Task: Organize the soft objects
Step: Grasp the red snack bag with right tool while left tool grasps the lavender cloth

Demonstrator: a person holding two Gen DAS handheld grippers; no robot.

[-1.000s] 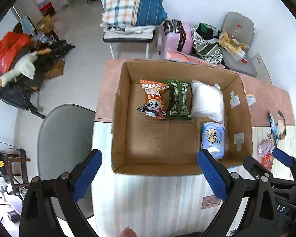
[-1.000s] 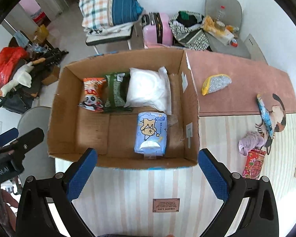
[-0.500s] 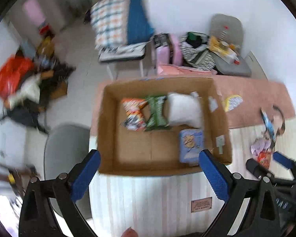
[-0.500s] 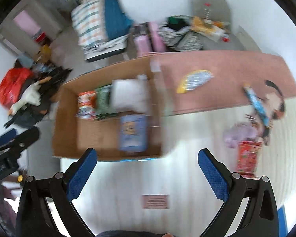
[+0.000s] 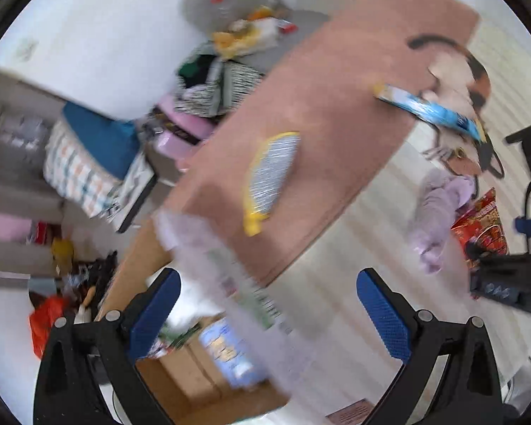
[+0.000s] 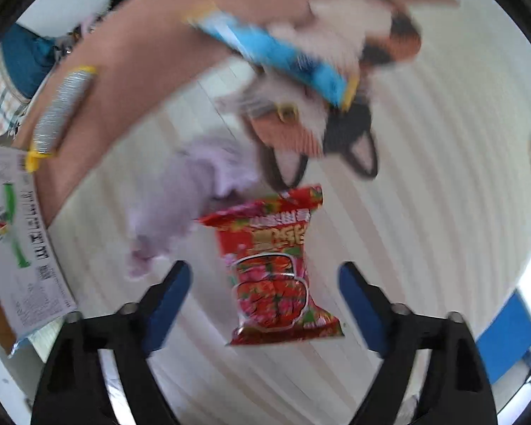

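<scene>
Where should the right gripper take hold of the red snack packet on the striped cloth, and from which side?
Grip the red snack packet across its narrow middle, coming from above: it lies flat, lengthwise between the open right gripper, whose fingers already flank it.

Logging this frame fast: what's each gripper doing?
Left gripper: open, holding nothing.
Right gripper: open, red packet between its fingers, not gripped.

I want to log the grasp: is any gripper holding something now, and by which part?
Nothing is held. The right gripper is open around the red snack bag, not touching it; the left gripper is open too.
</scene>
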